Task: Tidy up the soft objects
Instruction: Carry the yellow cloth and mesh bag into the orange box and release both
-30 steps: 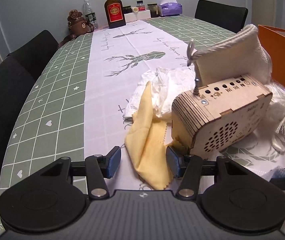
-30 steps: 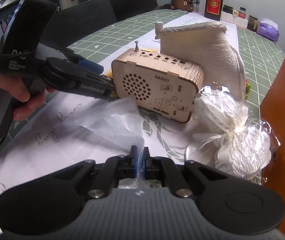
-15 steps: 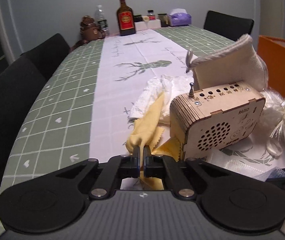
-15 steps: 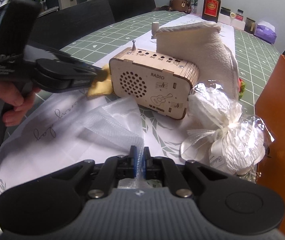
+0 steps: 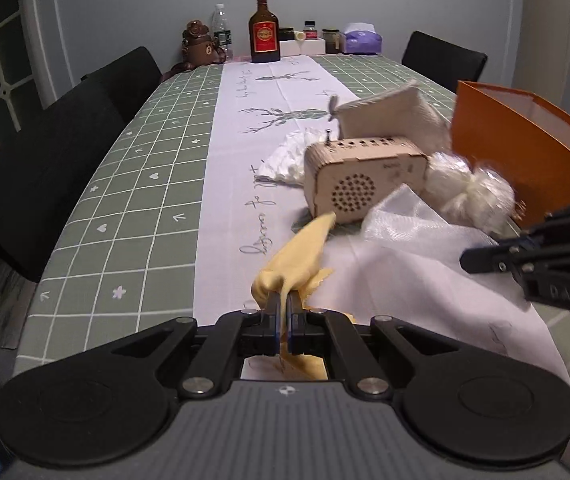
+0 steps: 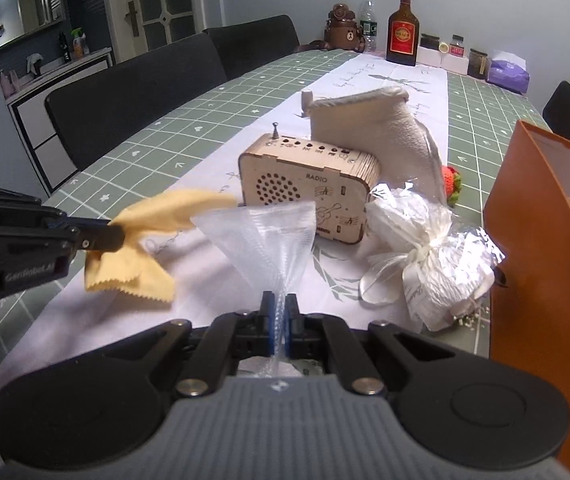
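A: Left gripper (image 5: 283, 307) is clamped tight on the yellow cloth (image 5: 300, 256), jaws pinched together with the fabric squeezed between them. The cloth is off the table, its pinked edge dangling under the fingers in the right wrist view

B: And the right gripper (image 6: 279, 312) is just as committed, closed on the clear bubble wrap (image 6: 269, 232), which fans up and out from the pads like a funnel

A: Both soft pieces hang in front of the wooden radio (image 6: 309, 192), which sits on the white runner (image 5: 229, 184) of the green checked tablecloth (image 5: 133, 184)

B: Behind the radio a cream mitt (image 6: 369, 128) stands upright, touching its back. Just to the right lies a cellophane-wrapped bundle (image 6: 433, 256) tied with ribbon

A: And the orange box (image 6: 541, 232) stands at the far right, beside that bundle. Bottles and a brown bear toy (image 5: 196, 42) line the far end, well apart from the action
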A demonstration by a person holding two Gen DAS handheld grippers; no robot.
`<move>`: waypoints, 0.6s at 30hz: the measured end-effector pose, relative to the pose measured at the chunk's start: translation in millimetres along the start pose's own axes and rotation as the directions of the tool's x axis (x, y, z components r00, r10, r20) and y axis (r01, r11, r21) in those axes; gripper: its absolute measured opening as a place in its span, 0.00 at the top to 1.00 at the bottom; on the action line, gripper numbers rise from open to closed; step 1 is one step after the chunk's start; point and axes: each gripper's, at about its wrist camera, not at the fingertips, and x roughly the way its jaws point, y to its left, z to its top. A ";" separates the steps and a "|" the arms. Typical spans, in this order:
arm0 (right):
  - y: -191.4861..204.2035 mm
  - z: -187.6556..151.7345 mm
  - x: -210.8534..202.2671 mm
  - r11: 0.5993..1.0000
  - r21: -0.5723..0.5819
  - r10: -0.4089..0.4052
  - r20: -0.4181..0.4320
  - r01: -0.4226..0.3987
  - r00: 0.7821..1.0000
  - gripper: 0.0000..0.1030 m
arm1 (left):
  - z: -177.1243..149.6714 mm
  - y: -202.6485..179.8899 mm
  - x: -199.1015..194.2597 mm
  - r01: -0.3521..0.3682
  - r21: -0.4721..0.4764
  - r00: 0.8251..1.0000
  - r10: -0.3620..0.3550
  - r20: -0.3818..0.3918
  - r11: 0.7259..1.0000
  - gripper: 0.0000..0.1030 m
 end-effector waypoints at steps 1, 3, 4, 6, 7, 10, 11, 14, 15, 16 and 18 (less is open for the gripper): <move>1.8 -1.1 -5.1 1.000 -0.010 0.003 0.000 -0.003 1.000 0.99 | -0.5 -3.1 -5.6 -0.004 0.008 1.000 0.004 -0.003 1.000 0.97; 5.1 -3.1 -15.9 1.000 -0.029 0.005 0.002 -0.005 1.000 0.99 | -1.8 -9.0 -17.8 -0.005 0.015 1.000 0.005 0.006 1.000 0.97; 6.5 -3.7 -22.1 0.999 -0.039 0.008 0.004 -0.008 1.000 1.00 | -2.1 -10.9 -23.7 0.002 0.013 1.000 -0.002 0.011 1.000 0.97; 8.0 -2.5 -32.2 0.998 -0.059 0.014 -0.001 -0.014 1.000 1.00 | 0.6 -11.5 -32.7 0.025 -0.016 1.000 -0.025 0.008 1.000 0.97; 8.3 -1.2 -36.4 0.998 -0.069 0.015 -0.004 -0.015 1.000 1.00 | 2.3 -11.4 -36.0 0.035 -0.032 0.999 -0.035 0.005 0.999 0.97; 7.7 5.2 -50.8 0.994 -0.110 0.008 -0.006 -0.009 1.000 1.00 | 9.0 -15.4 -45.6 0.037 -0.046 0.999 -0.037 -0.007 0.998 0.97; 6.6 8.0 -55.3 0.993 -0.121 0.008 -0.004 -0.008 1.000 1.00 | 13.0 -18.1 -49.3 0.031 -0.044 0.999 -0.032 -0.004 0.999 0.97; 2.1 19.1 -69.5 0.989 -0.150 0.004 0.005 -0.003 1.000 1.00 | 29.3 -27.5 -63.4 0.051 -0.054 0.998 -0.049 0.032 0.997 0.97; -0.1 23.4 -73.7 0.988 -0.157 0.000 0.010 0.002 1.000 1.00 | 35.4 -31.4 -67.5 0.059 -0.052 0.997 -0.057 0.044 0.997 0.97; -1.9 27.4 -78.2 0.986 -0.165 -0.005 0.015 0.007 1.000 1.00 | 42.5 -36.6 -71.5 0.063 -0.046 0.996 -0.060 0.059 0.997 0.97; -6.8 36.0 -87.8 0.983 -0.181 -0.017 0.022 0.021 1.000 1.00 | 55.6 -44.4 -77.4 0.071 -0.045 0.995 -0.067 0.075 0.996 0.97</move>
